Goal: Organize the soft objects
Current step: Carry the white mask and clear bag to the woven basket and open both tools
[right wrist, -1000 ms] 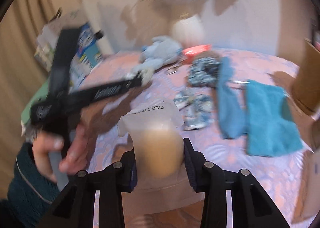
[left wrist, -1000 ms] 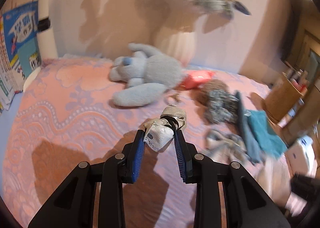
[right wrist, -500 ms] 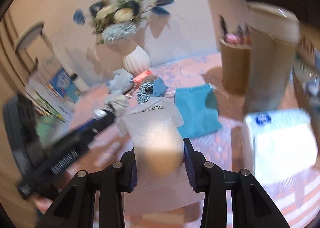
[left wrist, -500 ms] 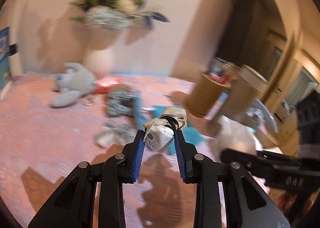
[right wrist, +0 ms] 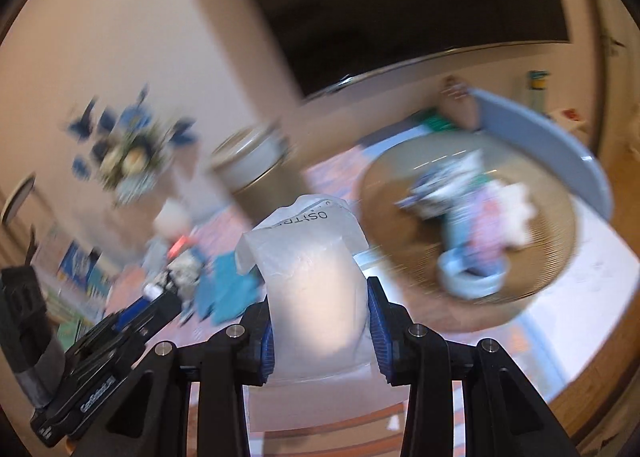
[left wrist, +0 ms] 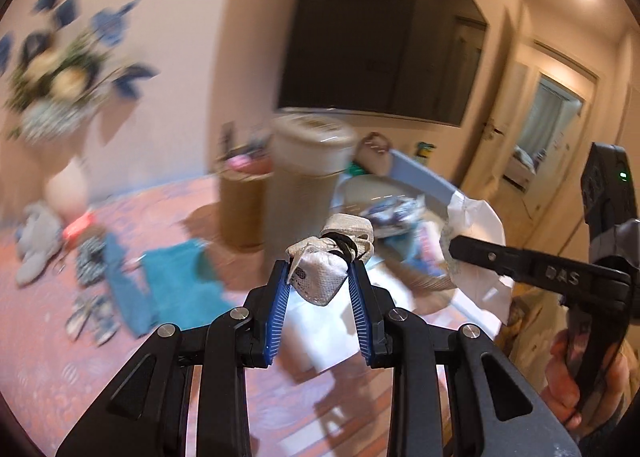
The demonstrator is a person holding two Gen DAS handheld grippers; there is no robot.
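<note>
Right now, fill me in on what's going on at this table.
A person is tidying soft things with a gripper in each hand. The left gripper is clamped on a rolled white sock, and the right gripper is clamped on a white plastic bag. Both are held in the air near a round woven basket that already holds some cloth items. A teal towel and a grey stuffed toy lie on the pink tablecloth.

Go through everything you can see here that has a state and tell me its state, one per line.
left gripper: shut on the white face mask, held in the air
right gripper: shut on the translucent plastic bag, held in the air
woven basket: lid raised, soft items already inside
teal towel: lying flat on the tablecloth
tall canister: upright, lid on
</note>
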